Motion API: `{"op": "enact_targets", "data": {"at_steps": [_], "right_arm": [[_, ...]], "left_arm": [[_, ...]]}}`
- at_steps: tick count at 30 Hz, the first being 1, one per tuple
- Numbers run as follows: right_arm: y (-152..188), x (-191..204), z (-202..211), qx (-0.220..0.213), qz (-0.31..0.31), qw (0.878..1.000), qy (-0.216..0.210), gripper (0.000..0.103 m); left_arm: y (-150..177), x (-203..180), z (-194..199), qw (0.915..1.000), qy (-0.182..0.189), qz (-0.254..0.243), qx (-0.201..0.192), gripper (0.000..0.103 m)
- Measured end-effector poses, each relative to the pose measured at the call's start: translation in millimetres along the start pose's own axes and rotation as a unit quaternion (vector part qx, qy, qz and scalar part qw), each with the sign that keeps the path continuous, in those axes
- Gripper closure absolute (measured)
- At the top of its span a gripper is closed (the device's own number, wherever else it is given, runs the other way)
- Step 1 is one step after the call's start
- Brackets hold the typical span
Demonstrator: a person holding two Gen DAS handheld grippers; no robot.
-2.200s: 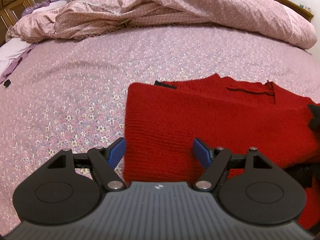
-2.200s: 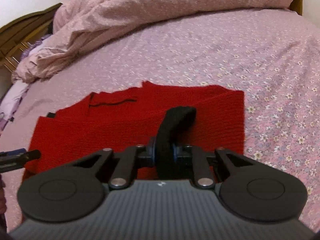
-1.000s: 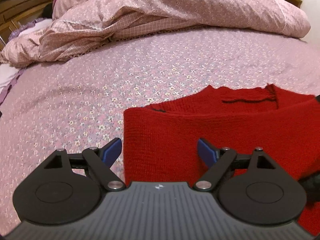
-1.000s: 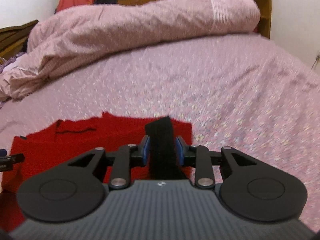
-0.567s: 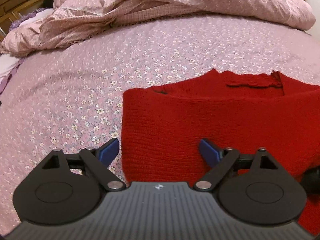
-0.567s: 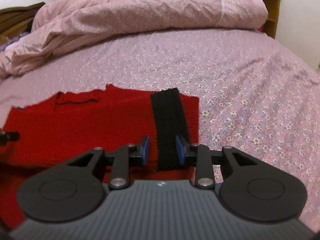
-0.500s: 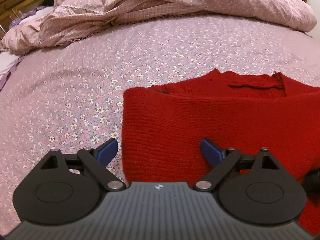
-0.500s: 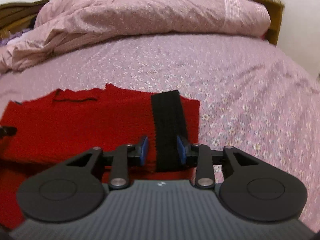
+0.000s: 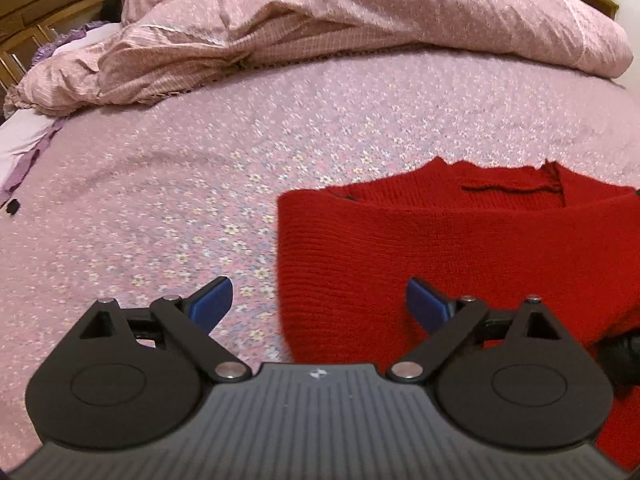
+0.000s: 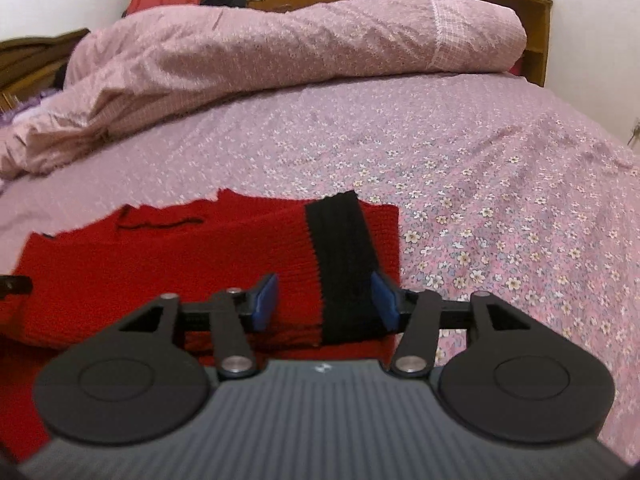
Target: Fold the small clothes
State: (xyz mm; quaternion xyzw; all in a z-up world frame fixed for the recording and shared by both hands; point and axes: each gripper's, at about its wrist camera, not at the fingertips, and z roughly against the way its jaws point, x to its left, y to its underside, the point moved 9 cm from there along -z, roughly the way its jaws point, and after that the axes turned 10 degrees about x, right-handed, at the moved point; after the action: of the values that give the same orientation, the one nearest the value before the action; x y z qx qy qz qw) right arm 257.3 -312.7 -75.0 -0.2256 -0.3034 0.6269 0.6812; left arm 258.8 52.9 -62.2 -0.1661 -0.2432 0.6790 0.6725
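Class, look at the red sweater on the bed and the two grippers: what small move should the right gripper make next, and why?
Probably draw the right gripper back off the black cuff. Its jaws have just been opening, and the sleeve already lies folded across the red sweater; the cuff sits between the pads unpinched.

floral bed (image 9: 200, 184), red sweater (image 9: 460, 256), duvet (image 10: 280, 52)

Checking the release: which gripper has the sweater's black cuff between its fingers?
The right gripper: the black cuff lies between its parted fingers. The left gripper spans only red knit.
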Motion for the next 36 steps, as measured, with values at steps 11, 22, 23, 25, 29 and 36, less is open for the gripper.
{"op": "enact_targets", "data": {"at_steps": [11,22,23,25,29,36], "right_arm": [[18.7,-1.9,60.1,-0.021,-0.017,1.000,-0.013,0.048],[53.9,-2.8,109.5,-0.021,-0.038,0.999,-0.024,0.048],[57.4,-2.7,113.0,-0.020,-0.040,0.999,-0.024,0.048],[65.0,-2.0,118.6,-0.015,-0.043,0.999,-0.026,0.048],[80.0,-1.9,128.6,-0.005,-0.047,0.998,-0.031,0.048],[99.5,-8.0,143.4,0.003,-0.046,0.999,-0.022,0.048]], "left_arm": [[34.9,22.5,56.5,0.9993,0.012,0.032,-0.014,0.007],[90.7,43.7,94.8,0.9986,0.007,0.052,-0.005,0.007],[94.1,44.7,98.0,0.9984,0.008,0.056,-0.005,0.007],[100.9,45.0,104.2,0.9980,0.014,0.062,-0.005,0.007],[115.1,44.0,113.7,0.9976,0.025,0.065,-0.002,0.007],[147.3,49.8,122.0,0.9975,0.032,0.062,0.010,0.007]]}}
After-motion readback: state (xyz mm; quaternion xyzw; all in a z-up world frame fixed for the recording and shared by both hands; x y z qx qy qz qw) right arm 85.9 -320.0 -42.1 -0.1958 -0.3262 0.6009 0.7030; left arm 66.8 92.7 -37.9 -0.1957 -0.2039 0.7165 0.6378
